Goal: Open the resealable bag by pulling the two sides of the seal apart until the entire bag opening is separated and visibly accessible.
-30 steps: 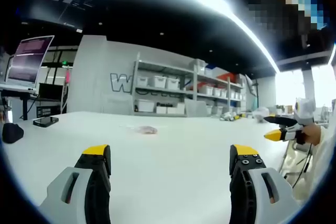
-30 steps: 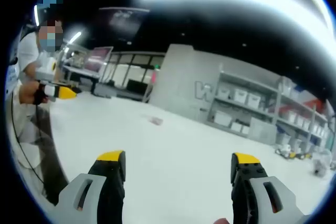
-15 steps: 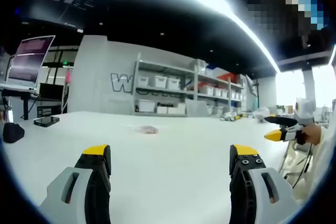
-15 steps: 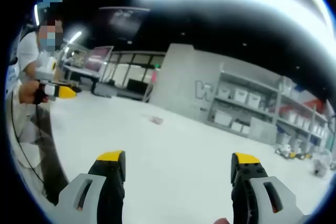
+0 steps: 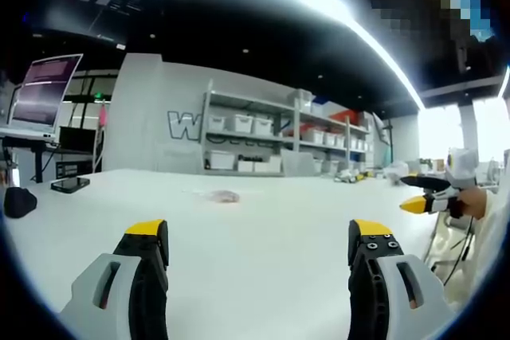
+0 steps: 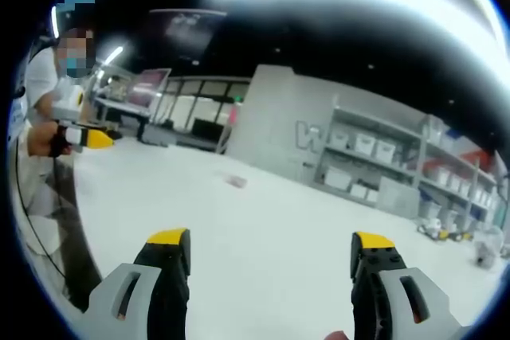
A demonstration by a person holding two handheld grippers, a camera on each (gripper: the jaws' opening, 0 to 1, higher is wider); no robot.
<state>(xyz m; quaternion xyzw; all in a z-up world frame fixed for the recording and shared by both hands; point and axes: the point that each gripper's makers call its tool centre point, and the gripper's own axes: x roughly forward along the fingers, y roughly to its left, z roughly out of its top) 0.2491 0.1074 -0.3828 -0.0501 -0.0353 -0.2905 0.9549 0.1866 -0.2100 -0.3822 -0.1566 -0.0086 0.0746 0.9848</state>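
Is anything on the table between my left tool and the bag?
Nothing visible. The bag lies far out on the white table, and only bare tabletop lies between it and the open left tool.

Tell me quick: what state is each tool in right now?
Left tool: open, holding nothing, above the white table.
Right tool: open, holding nothing.

The resealable bag (image 5: 220, 196) is a tiny blurry smudge far out on the white table (image 5: 263, 236), so can't tell if its seal is open or shut. In the right gripper view it's just a speck. Shelf bins (image 5: 239, 124) are too small to read.
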